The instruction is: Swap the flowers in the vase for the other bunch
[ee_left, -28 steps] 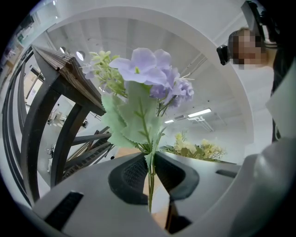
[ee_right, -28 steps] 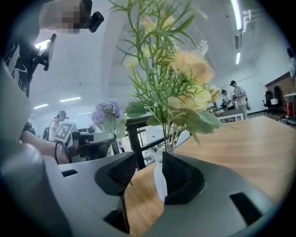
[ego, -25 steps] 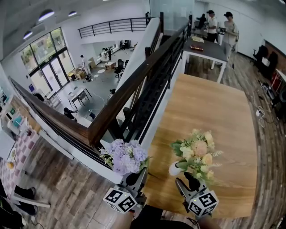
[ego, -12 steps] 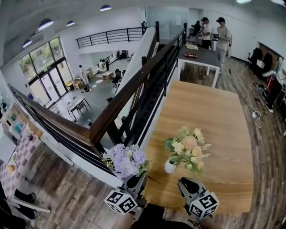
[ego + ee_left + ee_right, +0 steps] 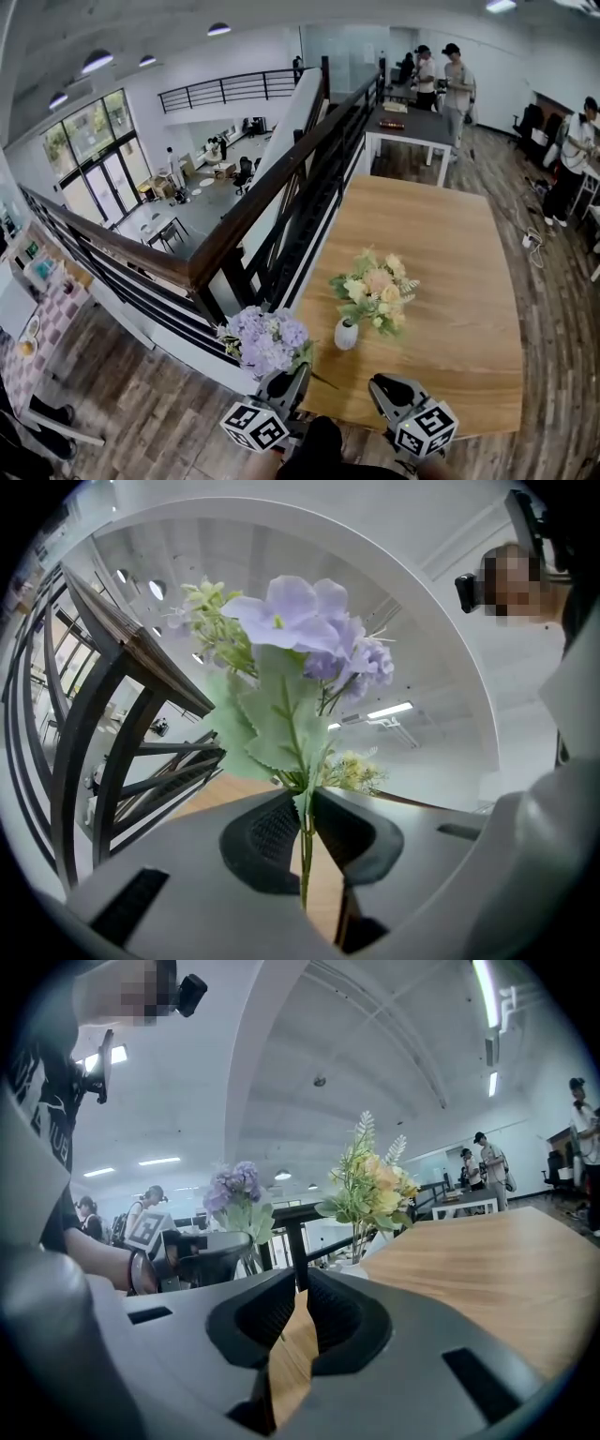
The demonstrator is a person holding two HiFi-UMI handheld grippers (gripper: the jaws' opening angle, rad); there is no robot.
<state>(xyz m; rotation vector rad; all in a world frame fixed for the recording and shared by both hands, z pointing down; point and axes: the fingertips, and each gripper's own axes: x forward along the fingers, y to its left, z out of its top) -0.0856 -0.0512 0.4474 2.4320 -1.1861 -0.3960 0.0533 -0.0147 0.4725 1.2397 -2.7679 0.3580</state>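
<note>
A small white vase (image 5: 346, 334) with a yellow and peach bouquet (image 5: 371, 284) stands on the wooden table (image 5: 450, 253), ahead of both grippers. My left gripper (image 5: 285, 382) is shut on the green stem (image 5: 305, 855) of a purple flower bunch (image 5: 263, 338), held upright off the table's left edge. In the left gripper view the purple bunch (image 5: 309, 621) rises from the left gripper (image 5: 305, 803). My right gripper (image 5: 387, 388) hovers over the table's near edge. The jaws of the right gripper (image 5: 302, 1283) are closing and meet at the tips, nothing between them. The bouquet (image 5: 370, 1180) stands beyond it.
A dark wooden railing (image 5: 253, 225) runs along the table's left side, with an open drop to a lower floor beyond. A dark table (image 5: 412, 122) stands at the far end with two people (image 5: 441, 70) beside it. Another person (image 5: 574, 155) stands at far right.
Both grippers have drawn back from the vase, which now stands farther off. The right gripper, earlier right under the bouquet, is now clear of it. The purple bunch stays in the left gripper.
</note>
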